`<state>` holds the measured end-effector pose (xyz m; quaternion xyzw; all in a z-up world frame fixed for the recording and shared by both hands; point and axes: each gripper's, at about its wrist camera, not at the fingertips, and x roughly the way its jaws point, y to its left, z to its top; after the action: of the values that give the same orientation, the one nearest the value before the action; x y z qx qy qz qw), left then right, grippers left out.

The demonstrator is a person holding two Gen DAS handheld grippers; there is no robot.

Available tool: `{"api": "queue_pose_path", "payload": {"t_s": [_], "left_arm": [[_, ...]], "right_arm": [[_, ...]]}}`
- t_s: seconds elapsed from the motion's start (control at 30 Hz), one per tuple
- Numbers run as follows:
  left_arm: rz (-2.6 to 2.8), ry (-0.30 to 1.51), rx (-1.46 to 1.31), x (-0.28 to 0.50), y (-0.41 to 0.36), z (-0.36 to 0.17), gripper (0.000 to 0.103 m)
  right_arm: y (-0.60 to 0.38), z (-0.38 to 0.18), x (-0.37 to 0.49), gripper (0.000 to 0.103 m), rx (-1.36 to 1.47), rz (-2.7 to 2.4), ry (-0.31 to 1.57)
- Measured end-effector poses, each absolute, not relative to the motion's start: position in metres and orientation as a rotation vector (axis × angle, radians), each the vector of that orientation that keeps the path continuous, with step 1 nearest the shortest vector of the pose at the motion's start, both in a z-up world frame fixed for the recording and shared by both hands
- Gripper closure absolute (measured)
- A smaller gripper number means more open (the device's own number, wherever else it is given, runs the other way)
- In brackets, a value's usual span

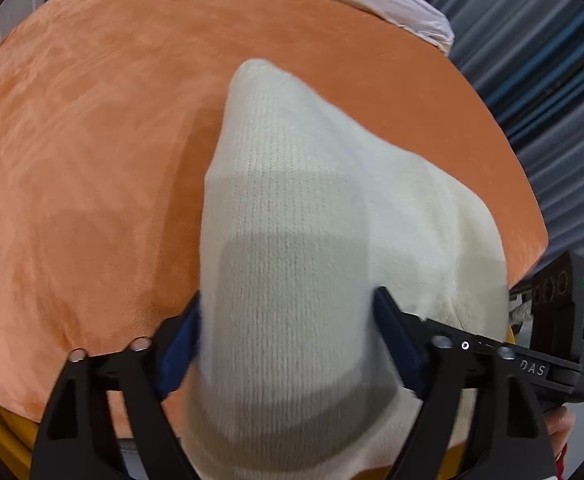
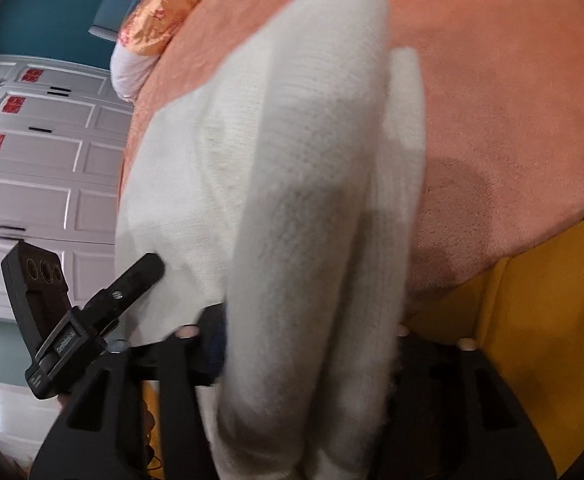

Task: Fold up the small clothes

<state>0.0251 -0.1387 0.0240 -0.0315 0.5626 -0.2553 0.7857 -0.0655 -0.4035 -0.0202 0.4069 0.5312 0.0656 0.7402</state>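
Left wrist view: the left gripper [image 1: 288, 340] stands with its blue-padded fingers [image 1: 395, 340] apart, and a band of the white knitted garment [image 1: 292, 208] runs between them and onward ahead of the tips across the orange blanket [image 1: 92, 140]; whether the pads pinch the knit or merely flank it cannot be told. Beyond the right-hand finger the garment widens, and there the other tool's black body [image 1: 559, 312] shows at the frame edge. Right wrist view, blurred: the right gripper [image 2: 307, 344] has a thick, doubled fold of the same garment passing between its fingers and rising ahead of them, so the cloth hides the pads, and whether they clamp it cannot be told. To the left of these fingers more of the garment lies flat on the blanket, with the left tool's finger [image 2: 140, 276] touching or just above it; to the right lies the yellow edge [image 2: 531, 320] under the blanket. Step in hand, as judged: carrying a raised portion of the garment over for a fold, early to midway through. Next move calls for laying the lifted fold down squarely onto the flat part ahead, edges aligned, then releasing without dragging the soft knit askew.
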Motion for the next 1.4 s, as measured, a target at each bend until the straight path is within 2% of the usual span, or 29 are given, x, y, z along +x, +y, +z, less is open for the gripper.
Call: {"api": "queue_pose_path", "payload": {"t_s": [0.17,0.27,0.3,0.33,0.4,0.5,0.57,0.6,0.63,0.7,0.83,0.97,1.07,1.17,1.23,1.3,1.4], "left_arm": [[-0.605,1.158,-0.133,0.014,-0.121,0.058,0.053],[-0.659,1.091,-0.152,0.011,-0.114,0.088,0.076],[-0.712,1.073,-0.182,0.009,-0.112,0.097,0.1],[-0.797,1.071,-0.231,0.008,-0.113,0.106,0.103],[-0.81,1.044,-0.207,0.001,-0.12,0.123,0.103],[-0.722,0.96,-0.142,-0.006,-0.111,0.138,0.103],[-0.667,0.959,-0.145,-0.004,-0.092,0.138,0.097],[-0.637,0.969,-0.145,-0.002,-0.081,0.135,0.085],[-0.598,0.993,-0.148,0.001,-0.067,0.127,0.064],[-0.557,1.043,-0.168,0.003,-0.055,0.11,0.045],[-0.611,1.183,-0.277,0.016,-0.053,0.063,0.04],[-0.762,1.288,-0.335,0.024,-0.088,0.022,0.034],[-0.83,1.317,-0.349,0.023,-0.107,0.002,0.022],[-0.838,1.273,-0.335,0.022,-0.113,0.004,0.024],[-0.851,1.219,-0.398,0.026,-0.099,0.016,0.039],[-0.866,1.184,-0.456,0.029,-0.083,0.027,0.048],[-0.871,1.109,-0.515,0.034,-0.054,0.057,0.05]], "right_arm": [[-0.392,0.022,-0.078,0.069,0.773,0.115,1.087],[-0.388,0.052,-0.087,0.069,0.752,0.129,1.021],[-0.386,0.063,-0.089,0.069,0.741,0.134,1.003],[-0.383,0.078,-0.091,0.069,0.728,0.152,0.971],[-0.371,0.097,-0.088,0.07,0.71,0.206,0.942],[-0.339,0.111,-0.07,0.07,0.564,0.16,1.004],[-0.342,0.106,-0.067,0.07,0.565,0.114,1.025],[-0.349,0.102,-0.069,0.07,0.571,0.094,1.03],[-0.356,0.098,-0.072,0.07,0.59,0.083,1.036],[-0.371,0.085,-0.082,0.07,0.62,0.065,1.056],[-0.401,0.05,-0.097,0.069,0.754,0.048,1.089],[-0.419,0.016,-0.103,0.068,0.899,0.041,1.103],[-0.42,0.017,-0.107,0.068,0.908,0.048,1.097],[-0.408,0.035,-0.101,0.069,0.837,0.047,1.098],[-0.39,0.064,-0.093,0.07,0.724,0.066,1.07],[-0.37,0.096,-0.083,0.07,0.628,0.094,1.027],[-0.343,0.143,-0.072,0.07,0.533,0.171,0.953]]}}
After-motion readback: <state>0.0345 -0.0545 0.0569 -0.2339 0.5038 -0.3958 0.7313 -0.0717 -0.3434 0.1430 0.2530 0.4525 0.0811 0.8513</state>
